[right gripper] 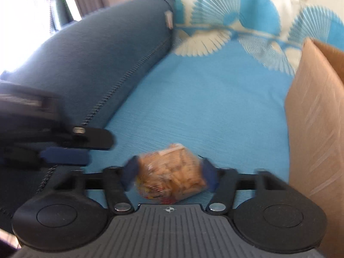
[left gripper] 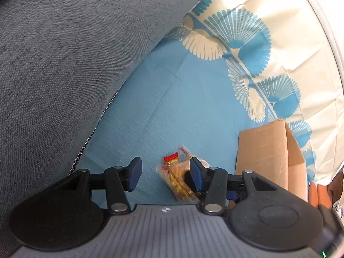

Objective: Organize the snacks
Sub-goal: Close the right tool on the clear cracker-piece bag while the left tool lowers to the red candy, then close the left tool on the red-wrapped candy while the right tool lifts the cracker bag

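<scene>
A clear snack packet [right gripper: 172, 172] with orange-yellow pieces sits between the fingers of my right gripper [right gripper: 171, 173], which is shut on it just above the blue cloth. The same packet [left gripper: 178, 176] shows in the left wrist view, with a red strip at its top, and the right gripper's dark body is behind it. My left gripper [left gripper: 165, 173] is open and empty, a little left of the packet; it also shows blurred in the right wrist view [right gripper: 64, 150]. A brown cardboard box [left gripper: 268, 157] stands to the right of the packet and shows in the right wrist view [right gripper: 316, 129] too.
A blue cloth [left gripper: 172, 99] with a white-and-blue fan pattern [left gripper: 247, 38] covers the seat. A grey-blue sofa cushion [left gripper: 64, 64] rises on the left, also in the right wrist view [right gripper: 103, 56]. A bright window [right gripper: 25, 21] is at the far left.
</scene>
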Demonstrator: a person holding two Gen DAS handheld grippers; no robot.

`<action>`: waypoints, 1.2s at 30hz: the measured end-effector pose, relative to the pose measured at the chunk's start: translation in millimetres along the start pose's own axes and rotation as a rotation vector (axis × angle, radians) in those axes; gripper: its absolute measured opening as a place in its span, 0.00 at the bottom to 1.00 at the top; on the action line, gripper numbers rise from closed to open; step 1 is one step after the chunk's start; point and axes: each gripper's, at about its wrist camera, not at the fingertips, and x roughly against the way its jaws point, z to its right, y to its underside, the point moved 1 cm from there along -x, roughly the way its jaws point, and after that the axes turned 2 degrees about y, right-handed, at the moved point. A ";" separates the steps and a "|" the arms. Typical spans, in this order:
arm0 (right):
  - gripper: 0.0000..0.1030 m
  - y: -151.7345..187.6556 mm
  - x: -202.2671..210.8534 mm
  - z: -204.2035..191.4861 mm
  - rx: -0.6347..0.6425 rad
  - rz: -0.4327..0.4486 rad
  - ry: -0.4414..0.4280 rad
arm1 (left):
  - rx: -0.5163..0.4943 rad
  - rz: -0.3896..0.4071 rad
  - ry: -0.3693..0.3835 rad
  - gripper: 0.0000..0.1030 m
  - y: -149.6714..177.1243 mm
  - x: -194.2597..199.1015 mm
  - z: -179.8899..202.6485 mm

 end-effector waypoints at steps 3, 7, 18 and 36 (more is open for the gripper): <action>0.16 7.8 18.3 -5.6 0.088 0.004 0.002 | -0.019 -0.004 0.003 0.52 1.1 -2.5 1.3; 0.02 23.1 41.3 -12.9 0.178 -0.008 0.011 | -0.055 -0.015 -0.020 0.52 1.0 -9.8 7.1; 0.55 37.7 49.3 -9.3 0.085 0.017 0.039 | -0.083 -0.027 -0.108 0.26 2.6 -27.3 15.2; 0.52 21.4 -0.4 -2.5 -0.163 -0.050 0.112 | -0.006 -0.104 -0.037 0.30 -0.8 -37.2 8.6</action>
